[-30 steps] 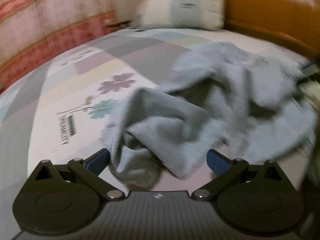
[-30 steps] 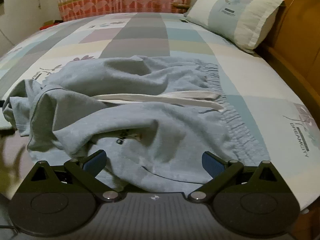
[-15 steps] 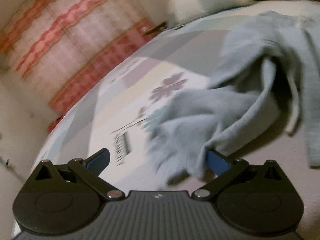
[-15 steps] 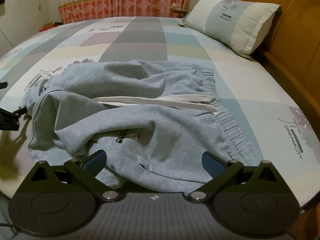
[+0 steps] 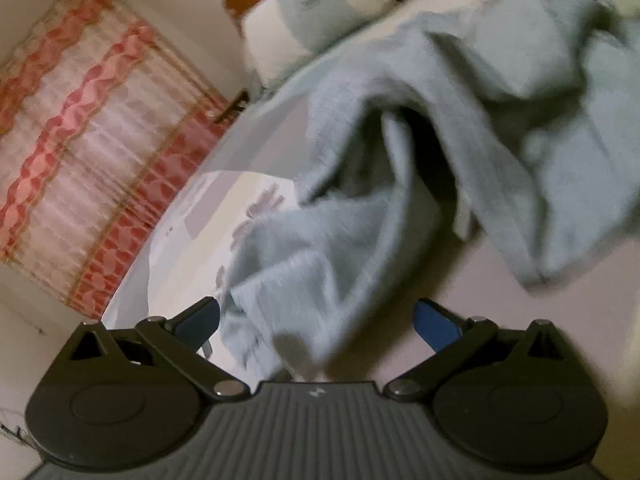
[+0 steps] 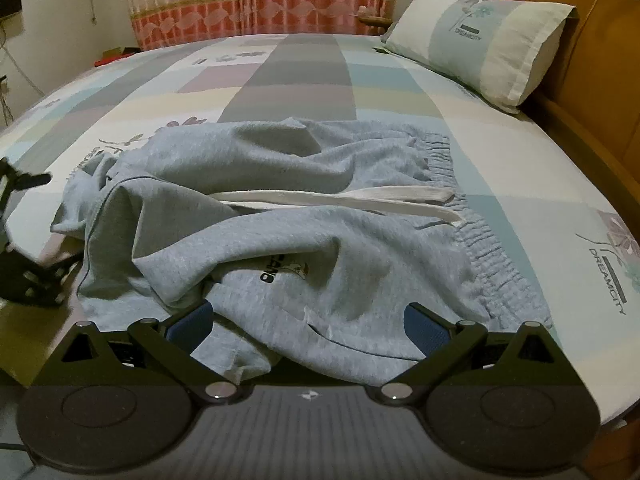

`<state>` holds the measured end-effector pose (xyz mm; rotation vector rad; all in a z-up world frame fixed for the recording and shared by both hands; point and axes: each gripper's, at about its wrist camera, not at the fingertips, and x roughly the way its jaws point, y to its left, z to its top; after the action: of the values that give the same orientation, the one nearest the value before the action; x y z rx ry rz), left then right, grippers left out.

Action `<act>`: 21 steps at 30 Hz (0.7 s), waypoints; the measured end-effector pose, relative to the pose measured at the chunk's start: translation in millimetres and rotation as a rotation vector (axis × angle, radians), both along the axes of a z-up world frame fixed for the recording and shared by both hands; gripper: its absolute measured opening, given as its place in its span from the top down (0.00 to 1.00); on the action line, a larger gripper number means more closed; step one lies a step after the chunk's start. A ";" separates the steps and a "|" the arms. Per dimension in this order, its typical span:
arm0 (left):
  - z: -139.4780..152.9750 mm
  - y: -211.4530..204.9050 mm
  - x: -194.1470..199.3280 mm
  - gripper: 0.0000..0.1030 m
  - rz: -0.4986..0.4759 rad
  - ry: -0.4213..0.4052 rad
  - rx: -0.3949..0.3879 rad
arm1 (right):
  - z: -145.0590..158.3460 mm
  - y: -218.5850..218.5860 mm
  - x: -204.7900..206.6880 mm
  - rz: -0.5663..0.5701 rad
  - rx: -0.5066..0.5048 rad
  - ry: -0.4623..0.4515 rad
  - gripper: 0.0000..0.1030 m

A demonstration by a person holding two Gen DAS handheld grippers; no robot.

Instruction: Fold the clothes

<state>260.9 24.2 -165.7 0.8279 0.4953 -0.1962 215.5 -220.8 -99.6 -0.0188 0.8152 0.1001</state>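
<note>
Bed (image 6: 304, 80) with a patchwork sheet fills most of both views, its near and right edges cut off by the frame; a wooden headboard (image 6: 600, 92) runs along the right side, and a pink patterned curtain (image 6: 256, 4) hangs behind the far edge. Grey sweatpants (image 6: 320, 216) lie crumpled across the near half of the mattress, elastic waistband toward the headboard, with a white drawstring (image 6: 340, 200) stretched over the folds; a dark printed logo is partly hidden in a crease. Bare sheet extends well beyond the garment toward the curtain and to the pillow (image 6: 480, 36) in the far right corner. Left-wrist view is tilted and motion-blurred, so fabric detail is hard to read. Left gripper (image 5: 316, 320) has its jaws spread wide with a lifted fold of cloth between them, contact uncertain. Right gripper (image 6: 306, 322) has its jaws released, straddling the near hem.
</note>
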 end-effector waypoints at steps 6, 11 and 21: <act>14.9 13.2 30.9 0.00 0.139 -0.099 -0.142 | -0.1 -3.1 -0.9 -0.012 0.014 0.005 0.00; 32.9 49.2 32.5 0.00 0.258 -0.154 -0.323 | -6.7 -5.9 1.2 -0.025 0.004 0.024 0.00; 18.7 59.0 46.0 0.00 0.363 -0.024 -0.302 | -8.3 -1.1 6.4 -0.013 -0.013 0.029 0.00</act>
<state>306.9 83.2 -147.0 0.4356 0.5681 0.0742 221.9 -221.9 -107.9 -0.0240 0.8448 0.0827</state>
